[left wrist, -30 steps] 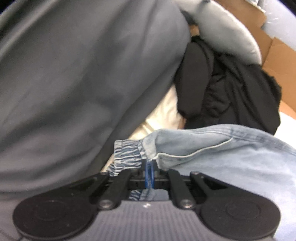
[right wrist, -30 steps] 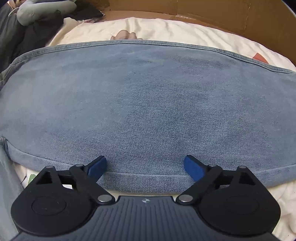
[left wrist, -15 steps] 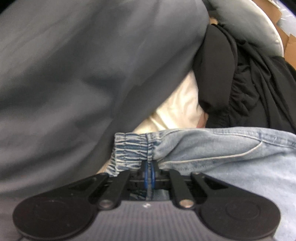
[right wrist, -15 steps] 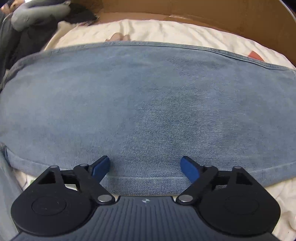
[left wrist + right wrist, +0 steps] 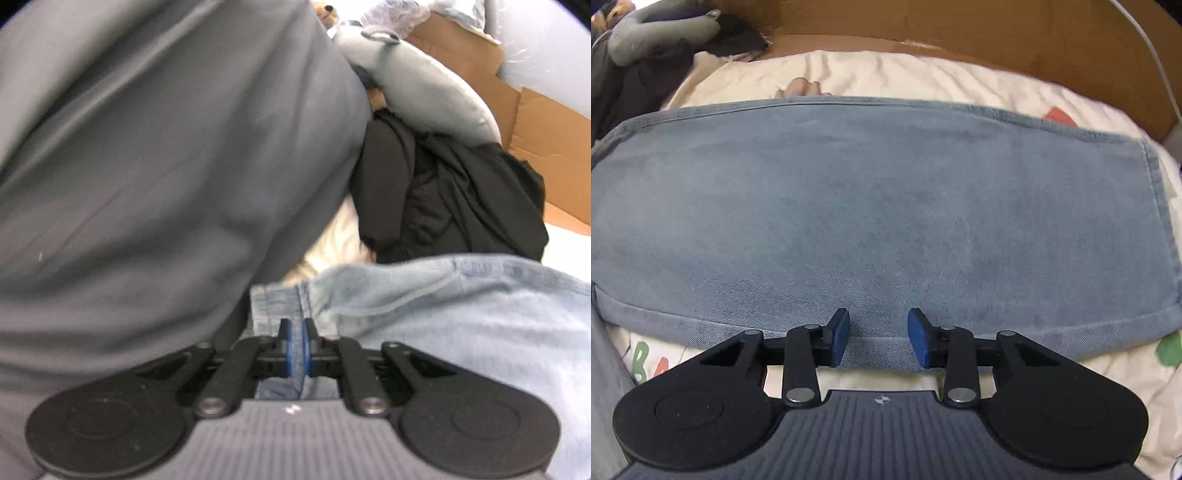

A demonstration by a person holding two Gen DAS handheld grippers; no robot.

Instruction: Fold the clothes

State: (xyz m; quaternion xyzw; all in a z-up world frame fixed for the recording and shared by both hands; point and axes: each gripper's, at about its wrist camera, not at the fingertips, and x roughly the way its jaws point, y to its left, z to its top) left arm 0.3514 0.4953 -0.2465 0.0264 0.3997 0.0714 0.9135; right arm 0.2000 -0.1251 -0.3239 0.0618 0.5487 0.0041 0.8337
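Light blue jeans (image 5: 886, 206) lie flat across a white printed bedsheet (image 5: 923, 77), folded into a long band. My right gripper (image 5: 880, 336) sits at the near hem, still open by a narrow gap, with the denim edge lying between its blue pads (image 5: 839, 334). In the left wrist view my left gripper (image 5: 295, 345) is shut on the jeans (image 5: 461, 317) at the gathered waistband end (image 5: 275, 302), and fabric shows between the pressed pads.
A large grey cloth (image 5: 147, 166) fills the left of the left wrist view. A black garment (image 5: 450, 199) and a grey plush cushion (image 5: 424, 85) lie beyond the jeans. Cardboard walls (image 5: 942, 26) ring the bed. A skin-coloured shape like fingers (image 5: 801, 86) peeks past the far edge.
The right gripper's fingers have drawn much closer together over the near hem, and the jeans' right end has come into view. The left gripper stays shut on the waistband; its view has shifted.
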